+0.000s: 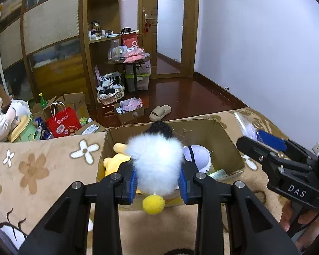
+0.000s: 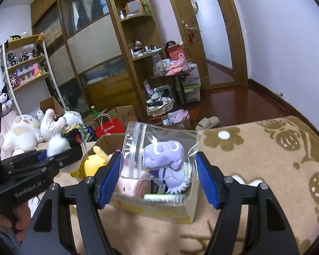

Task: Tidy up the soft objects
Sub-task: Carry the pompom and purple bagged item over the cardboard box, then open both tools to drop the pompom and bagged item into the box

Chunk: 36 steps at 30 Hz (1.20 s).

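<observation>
My left gripper (image 1: 158, 182) is shut on a white fluffy plush toy (image 1: 156, 159) with a black head and a yellow foot, held just above the near edge of an open cardboard box (image 1: 229, 140). Inside the box lie a yellow plush (image 1: 114, 159) and a purple-white plush (image 1: 198, 155). My right gripper (image 2: 157, 176) is shut on a clear zip bag (image 2: 138, 148) holding a purple plush (image 2: 165, 155), over the same box (image 2: 170, 210). A pink-white rolled plush (image 2: 134, 187) lies in the box below it. The right gripper also shows in the left wrist view (image 1: 263, 146).
The box sits on a beige flowered blanket (image 1: 42, 170). Several plush toys (image 2: 27, 131) are piled at the left. Cardboard boxes and a red paper bag (image 1: 62, 122) stand on the floor beyond, with a slipper (image 1: 160, 112), shelves and a small table.
</observation>
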Available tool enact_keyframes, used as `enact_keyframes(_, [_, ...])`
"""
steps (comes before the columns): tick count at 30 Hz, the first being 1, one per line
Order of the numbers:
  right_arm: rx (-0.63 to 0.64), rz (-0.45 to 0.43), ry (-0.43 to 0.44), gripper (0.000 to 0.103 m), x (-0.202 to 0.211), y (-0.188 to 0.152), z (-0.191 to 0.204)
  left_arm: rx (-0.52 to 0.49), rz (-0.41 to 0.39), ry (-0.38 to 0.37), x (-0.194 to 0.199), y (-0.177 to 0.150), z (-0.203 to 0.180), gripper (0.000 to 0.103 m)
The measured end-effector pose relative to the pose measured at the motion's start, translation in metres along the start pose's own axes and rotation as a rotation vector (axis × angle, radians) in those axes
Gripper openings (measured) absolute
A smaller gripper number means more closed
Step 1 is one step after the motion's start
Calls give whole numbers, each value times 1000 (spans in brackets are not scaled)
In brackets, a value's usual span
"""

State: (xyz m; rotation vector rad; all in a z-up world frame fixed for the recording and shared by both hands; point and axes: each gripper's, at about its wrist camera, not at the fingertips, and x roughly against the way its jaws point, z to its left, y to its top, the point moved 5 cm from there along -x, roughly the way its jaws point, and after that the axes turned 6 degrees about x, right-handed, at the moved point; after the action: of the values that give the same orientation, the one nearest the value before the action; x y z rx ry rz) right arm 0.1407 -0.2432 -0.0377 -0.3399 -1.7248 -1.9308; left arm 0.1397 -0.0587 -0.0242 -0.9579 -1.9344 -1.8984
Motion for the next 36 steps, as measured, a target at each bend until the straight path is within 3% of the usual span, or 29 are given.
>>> enact_keyframes(13, [16,91,-2,76,-43,-20,-3,28,70,3,-44,-17,8,32])
enact_keyframes(15, [24,91,-11,77,-44,-22,-3,37,88,5,-49,-18,10,36])
enact_keyframes(17, [26,89,-8,77,-44,-21,-4,55,99,1,-51,-19,15,53])
enact_keyframes(24, [29,90,-8,78,-42,-22,-3,61,69,13,-43,-14,17,65])
enact_keyframes(28, [28,78,-10,88,-36,-20,-3,57,74,35,-39,-15,20,70])
enact_keyframes(36, [35,68,-50,97,-14,-17,-6,66,53,83,-20,-11,28,83])
